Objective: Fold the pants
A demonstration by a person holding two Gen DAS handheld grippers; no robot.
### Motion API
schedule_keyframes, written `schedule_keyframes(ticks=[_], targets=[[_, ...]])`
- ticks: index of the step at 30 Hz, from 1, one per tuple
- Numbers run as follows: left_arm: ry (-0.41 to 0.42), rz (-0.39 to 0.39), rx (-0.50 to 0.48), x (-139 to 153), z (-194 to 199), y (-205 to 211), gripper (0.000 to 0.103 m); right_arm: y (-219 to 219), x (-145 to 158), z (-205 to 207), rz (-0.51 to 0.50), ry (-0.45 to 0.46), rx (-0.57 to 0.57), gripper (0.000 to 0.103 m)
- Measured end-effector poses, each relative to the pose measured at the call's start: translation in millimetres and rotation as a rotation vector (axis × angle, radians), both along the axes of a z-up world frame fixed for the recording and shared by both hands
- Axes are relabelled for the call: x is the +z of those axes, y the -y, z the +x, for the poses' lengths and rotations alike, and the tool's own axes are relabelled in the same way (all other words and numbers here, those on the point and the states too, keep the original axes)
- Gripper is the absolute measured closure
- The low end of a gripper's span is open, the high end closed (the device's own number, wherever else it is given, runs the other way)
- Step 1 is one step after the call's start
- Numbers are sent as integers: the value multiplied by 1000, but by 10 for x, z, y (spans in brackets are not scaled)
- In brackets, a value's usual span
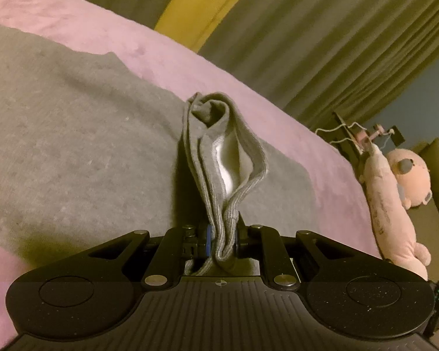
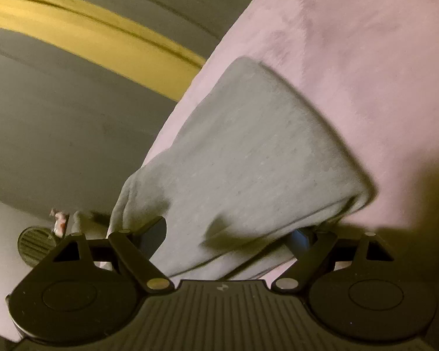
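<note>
Pants (image 1: 73,134) of grey jersey lie spread on a pink blanket (image 1: 292,146) that covers the bed, and they already look doubled over, since the near edge in the right wrist view shows stacked layers. One bunched part of them, several ribbed layers with a white lining showing inside, probably the waistband or a hem, stands up from the cloth because the left gripper (image 1: 221,242) has its jaws pressed tight on it and holds it raised above the flat part. That pinch gathers all the layers at once, which would let the whole stack be carried over together for the next fold instead of a single ply sliding off. The right gripper (image 2: 231,234) has its jaws spread wide, one on each side of the near folded edge; the cloth lies between them but the pads do not appear to press on it, so it seems placed to take or steady that end. Beyond the bed hang olive curtains (image 1: 322,44) with a yellow band, and a pink plush toy (image 1: 395,199) lies at the blanket's far edge, well apart from the pants.
</note>
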State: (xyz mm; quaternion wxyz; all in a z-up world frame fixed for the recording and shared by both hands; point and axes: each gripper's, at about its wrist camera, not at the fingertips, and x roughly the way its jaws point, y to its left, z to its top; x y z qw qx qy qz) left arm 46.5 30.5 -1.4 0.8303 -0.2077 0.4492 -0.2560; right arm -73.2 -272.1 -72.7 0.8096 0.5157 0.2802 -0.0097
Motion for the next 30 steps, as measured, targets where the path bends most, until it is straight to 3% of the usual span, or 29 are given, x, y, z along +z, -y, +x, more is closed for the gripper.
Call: schedule_keyframes(ticks=[3, 9, 19, 23, 26, 30], targets=[[-2, 32, 1, -10, -17, 24, 87, 39, 31, -74, -91, -12, -63, 17], [-1, 85, 2, -18, -33, 64, 87, -7, 37, -37, -192, -44, -30, 17], [41, 131, 44, 74, -127, -27, 87, -56, 158, -46, -278, -23, -21, 17], [9, 236, 68, -23, -84, 6, 87, -229, 259, -51, -421, 31, 27, 17], [-53, 280, 68, -154, -19, 51, 86, -171, 46, 97, -390, -101, 44, 20], [23, 318, 54, -44, -99, 127, 86, -144, 76, 68, -380, -94, 43, 19]])
